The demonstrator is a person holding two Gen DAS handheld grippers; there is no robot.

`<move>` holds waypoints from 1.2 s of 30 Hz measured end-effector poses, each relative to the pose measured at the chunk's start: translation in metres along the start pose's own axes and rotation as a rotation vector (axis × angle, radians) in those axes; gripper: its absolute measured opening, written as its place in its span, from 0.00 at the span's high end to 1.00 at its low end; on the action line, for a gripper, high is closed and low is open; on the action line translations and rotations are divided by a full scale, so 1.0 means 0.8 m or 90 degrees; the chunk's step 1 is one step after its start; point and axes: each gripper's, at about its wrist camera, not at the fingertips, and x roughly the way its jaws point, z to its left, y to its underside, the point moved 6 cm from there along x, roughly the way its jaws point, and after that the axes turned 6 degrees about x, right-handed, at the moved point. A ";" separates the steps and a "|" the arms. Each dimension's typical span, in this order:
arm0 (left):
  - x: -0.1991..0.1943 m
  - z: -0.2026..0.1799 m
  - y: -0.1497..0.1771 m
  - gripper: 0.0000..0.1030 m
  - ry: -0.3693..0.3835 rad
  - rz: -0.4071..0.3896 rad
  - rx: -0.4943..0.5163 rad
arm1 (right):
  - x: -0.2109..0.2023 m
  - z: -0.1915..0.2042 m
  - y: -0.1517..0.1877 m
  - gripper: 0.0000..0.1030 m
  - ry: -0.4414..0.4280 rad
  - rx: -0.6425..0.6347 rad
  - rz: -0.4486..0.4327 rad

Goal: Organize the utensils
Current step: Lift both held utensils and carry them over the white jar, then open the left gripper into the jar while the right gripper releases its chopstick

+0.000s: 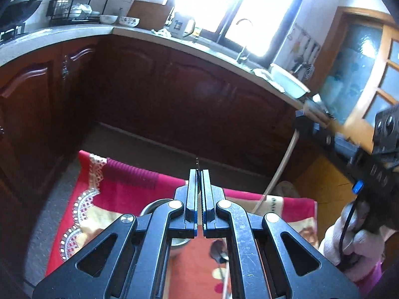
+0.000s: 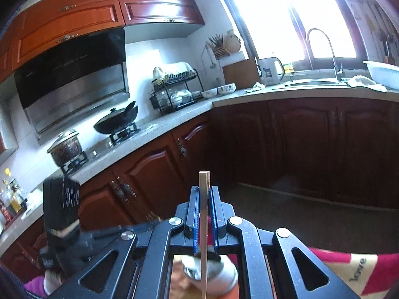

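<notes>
Chopstick [image 2: 204, 199] clamped upright in my right gripper [image 2: 204, 194], poised over the cup [image 2: 224, 276] at lower centre; left gripper [image 1: 198, 174] pinches something thin.

The left gripper [image 1: 199, 174] is held level and points forward, away from the person. Its two fingers [image 1: 192, 189] stand upright, parallel and nearly together, with only a very thin slit between the pads. What sits in this slit cannot be told from its own camera.

The right gripper [image 2: 204, 194] is also held level and points forward. Its fingers [image 2: 216, 211] are pressed from both sides on a thin stick [image 2: 204, 184], which stands upright between the blue pads.

In the left view, the right hand [image 1: 354, 246] in a light glove is wrapped around the handle of its gripper, at the right side.
</notes>
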 end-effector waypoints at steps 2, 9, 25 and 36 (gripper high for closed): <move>0.011 0.009 0.008 0.99 -0.014 0.012 0.004 | 0.019 0.002 -0.002 0.93 -0.001 0.004 -0.004; 0.061 0.032 0.048 0.99 -0.060 0.070 0.011 | 0.095 -0.005 0.024 0.93 0.028 -0.004 -0.008; 0.087 0.034 0.069 0.98 -0.059 0.091 -0.005 | 0.170 -0.066 0.119 0.92 0.057 0.016 0.163; 0.057 0.042 0.072 0.56 -0.048 0.070 -0.064 | 0.102 -0.102 0.129 0.64 0.067 0.084 0.167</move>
